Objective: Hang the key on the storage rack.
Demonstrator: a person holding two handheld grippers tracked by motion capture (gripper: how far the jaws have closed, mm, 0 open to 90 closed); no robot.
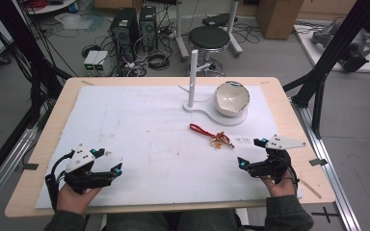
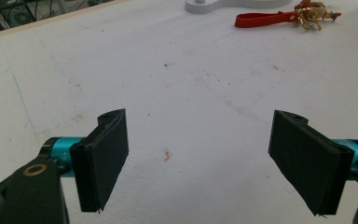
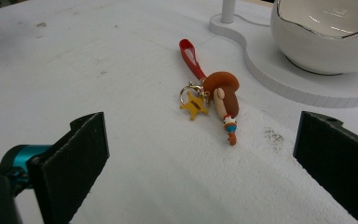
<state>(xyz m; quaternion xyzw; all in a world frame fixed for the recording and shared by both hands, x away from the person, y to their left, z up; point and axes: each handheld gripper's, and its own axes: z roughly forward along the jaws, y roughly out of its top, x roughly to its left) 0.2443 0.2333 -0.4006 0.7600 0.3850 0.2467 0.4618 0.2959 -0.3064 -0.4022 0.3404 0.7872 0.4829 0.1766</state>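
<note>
A keychain (image 1: pixel 217 137) lies flat on the white mat, right of centre: a red strap (image 3: pixel 191 58), a gold star charm (image 3: pixel 194 107) and a small brown-hatted figure (image 3: pixel 223 98). The same keychain (image 2: pixel 289 16) is far off in the left gripper view. My right gripper (image 1: pixel 251 153) rests at the near right, open, a short way from the keychain, with nothing between its pads. My left gripper (image 1: pixel 110 161) sits at the near left, open over bare mat. A white bowl (image 1: pixel 231 98) stands on a white stand (image 1: pixel 241 118) with an upright post (image 1: pixel 192 77).
The white mat (image 1: pixel 139 139) covers most of the wooden table (image 1: pixel 48 130). Beyond the far edge are a black stool (image 1: pixel 208 38), computer towers (image 1: pixel 125 29) and loose cables on the floor. Black frame struts (image 1: pixel 327 57) rise at the right.
</note>
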